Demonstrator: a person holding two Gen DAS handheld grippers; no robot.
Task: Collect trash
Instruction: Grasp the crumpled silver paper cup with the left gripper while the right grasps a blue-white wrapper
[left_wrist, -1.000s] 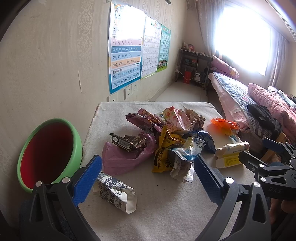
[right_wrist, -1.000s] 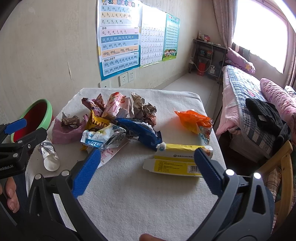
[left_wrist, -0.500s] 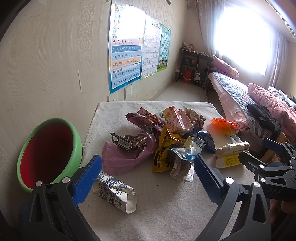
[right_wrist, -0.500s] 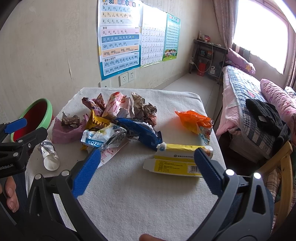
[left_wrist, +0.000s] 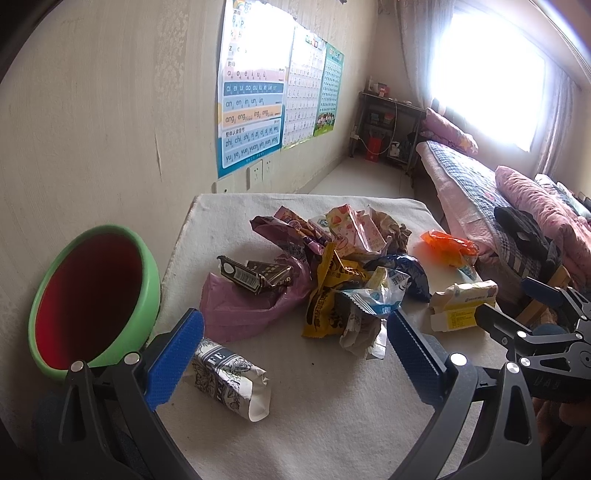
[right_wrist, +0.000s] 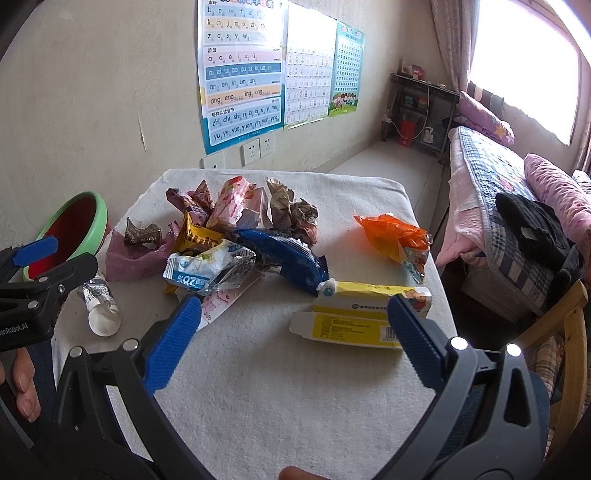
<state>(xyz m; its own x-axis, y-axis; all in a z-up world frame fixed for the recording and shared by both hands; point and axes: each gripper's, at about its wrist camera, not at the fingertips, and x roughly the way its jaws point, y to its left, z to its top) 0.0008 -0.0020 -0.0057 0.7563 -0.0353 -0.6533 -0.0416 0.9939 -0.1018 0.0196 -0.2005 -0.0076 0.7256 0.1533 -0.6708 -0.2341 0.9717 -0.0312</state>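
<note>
The trash sits in a pile on the white table. Pick the green bin as the landmark: it stands beside the table's edge.

The left gripper is spread wide and holds nothing. Nearest the bin, just by that gripper, lies a rolled paper wrapper. It looks light and squashy, so pinch it across the middle.

The right gripper is wide too, and empty. The yellow box lies far from the bin. It looks flat, light and a bit stiff, so grab its long edges. The orange bag looks crinkly and slippery.
</note>
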